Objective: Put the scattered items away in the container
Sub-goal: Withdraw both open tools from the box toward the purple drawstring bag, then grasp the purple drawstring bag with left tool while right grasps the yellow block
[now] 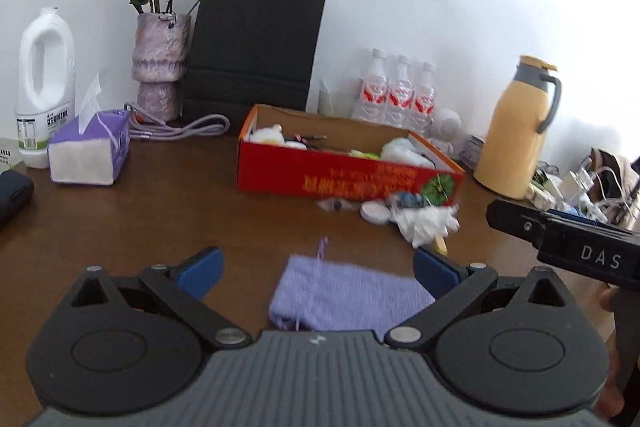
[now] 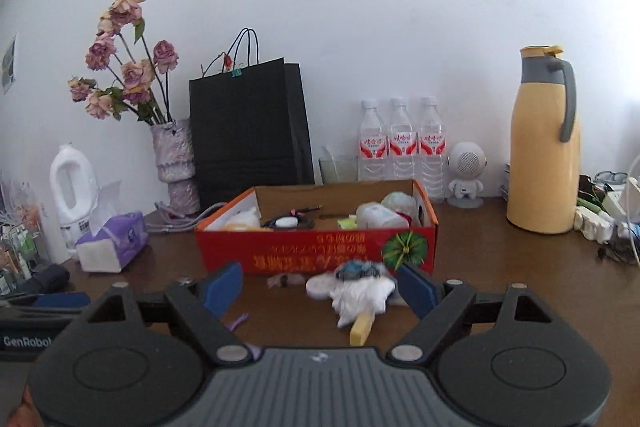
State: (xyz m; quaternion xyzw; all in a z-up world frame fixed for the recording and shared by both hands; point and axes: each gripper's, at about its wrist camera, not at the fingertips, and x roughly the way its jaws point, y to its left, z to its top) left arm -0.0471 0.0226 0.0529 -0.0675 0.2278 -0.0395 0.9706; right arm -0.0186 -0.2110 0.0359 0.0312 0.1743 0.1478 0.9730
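White wall behind, dark brown wooden table [image 1: 160, 211] across mid-frame. Open red cardboard box [image 1: 344, 179] at centre, part-filled. Lilac knitted pouch [image 1: 344, 297] low centre, crumpled white plastic bag [image 1: 424, 223] right of centre. Left hand-held gripper [image 1: 318, 273] and right hand-held gripper [image 2: 320, 287]: jaws spread wide, empty.

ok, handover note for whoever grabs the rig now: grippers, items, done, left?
Left hand-held gripper: open, empty, over the purple pouch.
Right hand-held gripper: open, empty, facing the pile in front of the red box.
Done: several items already in the box.
Left on the table: pouch, white plastic wad, white round lid, yellow block, small wrapper.
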